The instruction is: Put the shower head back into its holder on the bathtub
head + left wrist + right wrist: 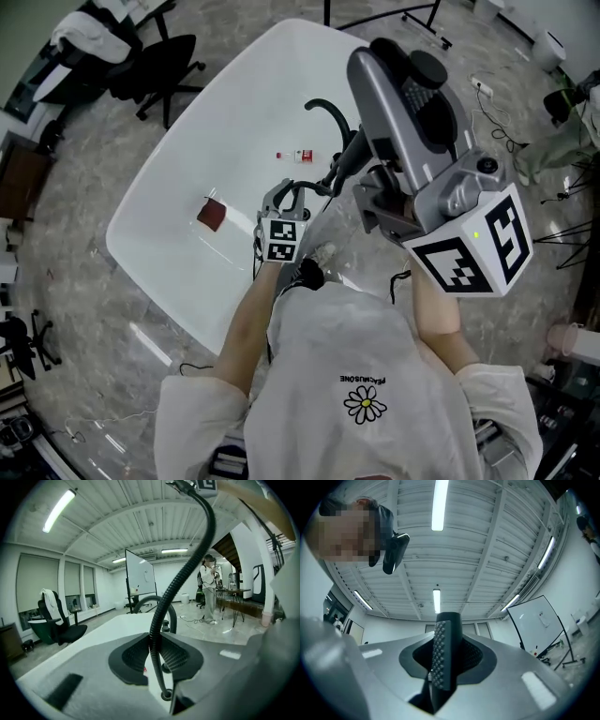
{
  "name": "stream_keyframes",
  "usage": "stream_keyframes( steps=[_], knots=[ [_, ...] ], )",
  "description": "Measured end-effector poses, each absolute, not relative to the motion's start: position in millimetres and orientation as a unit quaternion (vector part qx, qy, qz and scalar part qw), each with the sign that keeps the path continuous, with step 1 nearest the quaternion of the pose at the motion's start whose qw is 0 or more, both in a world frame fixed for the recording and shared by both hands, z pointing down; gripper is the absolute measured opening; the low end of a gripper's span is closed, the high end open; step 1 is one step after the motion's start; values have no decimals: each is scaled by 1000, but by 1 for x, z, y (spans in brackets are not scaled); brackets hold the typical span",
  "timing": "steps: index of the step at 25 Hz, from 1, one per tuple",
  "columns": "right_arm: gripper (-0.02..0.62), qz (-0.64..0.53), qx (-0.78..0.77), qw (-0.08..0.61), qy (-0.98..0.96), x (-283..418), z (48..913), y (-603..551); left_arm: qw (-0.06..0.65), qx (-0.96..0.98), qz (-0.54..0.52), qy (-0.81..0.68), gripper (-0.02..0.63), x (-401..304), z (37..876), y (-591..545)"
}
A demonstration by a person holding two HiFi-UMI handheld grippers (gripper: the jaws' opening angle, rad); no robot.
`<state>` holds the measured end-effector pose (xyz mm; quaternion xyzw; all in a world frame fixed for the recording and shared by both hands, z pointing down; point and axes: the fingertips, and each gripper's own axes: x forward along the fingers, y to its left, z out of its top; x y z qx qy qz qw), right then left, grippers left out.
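Room: we stand on a marbled grey floor, with black office chairs (155, 61) at the upper left of the head view and a whiteboard (139, 576) at the middle of the left gripper view.
Bathtub: the white bathtub (150, 202) fills the middle of the head view, and its black faucet (330, 114) arches near the upper middle.
In the tub: a small red-and-white item (298, 156) and a brown patch (213, 216) lie there; we cannot tell what either is.
Left gripper: our left gripper (157, 654) has its jaws drawn nearly together, pinching the black ribbed hose (187, 569), which climbs out through the top of that view.
Right gripper: our right gripper (445, 656) has its jaws wide apart, yet they are clamped on the shower head (443, 644) by its black studded handle, which is tilted up toward the ceiling.
Holder: we cannot pick it out with certainty; we judge it sits by the faucet.
Step in hand: we judge we are carrying the shower head toward the holder, which it has not yet reached.
How to do it well: we should tip the handle downward, line it up over the holder before lowering, and let the left gripper feed the hose without tugging.
Risk: a taut or twisted hose could turn the handle in our grip and spoil the seating.
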<state>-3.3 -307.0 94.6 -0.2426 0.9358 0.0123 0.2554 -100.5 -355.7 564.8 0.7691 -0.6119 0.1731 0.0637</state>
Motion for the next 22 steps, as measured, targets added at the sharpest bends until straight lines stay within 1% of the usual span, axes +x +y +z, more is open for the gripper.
stream_keyframes(
  steps=[5,7,10,13,15,18,22],
  knots=[
    [97,12,-244,234,941,-20,105,-320,134,765,193,-600,69,-82,629,-345],
    [97,6,-245,218,945,-30,117,-328,161,760,193,-600,94,-80,648,-340],
    [97,-14,-243,193,950,-47,142,-340,189,741,168,-622,104,-89,653,-329],
    [97,-33,-243,169,955,-65,172,-354,212,706,132,-663,103,-115,654,-319],
    [97,-46,-244,153,957,-74,196,-362,217,684,111,-687,80,-136,652,-314],
    [97,-69,-247,138,957,-86,234,-375,206,666,87,-711,7,-165,643,-314],
    [97,-94,-252,108,957,-103,288,-392,184,653,60,-732,0,-192,621,-318]
  ],
)
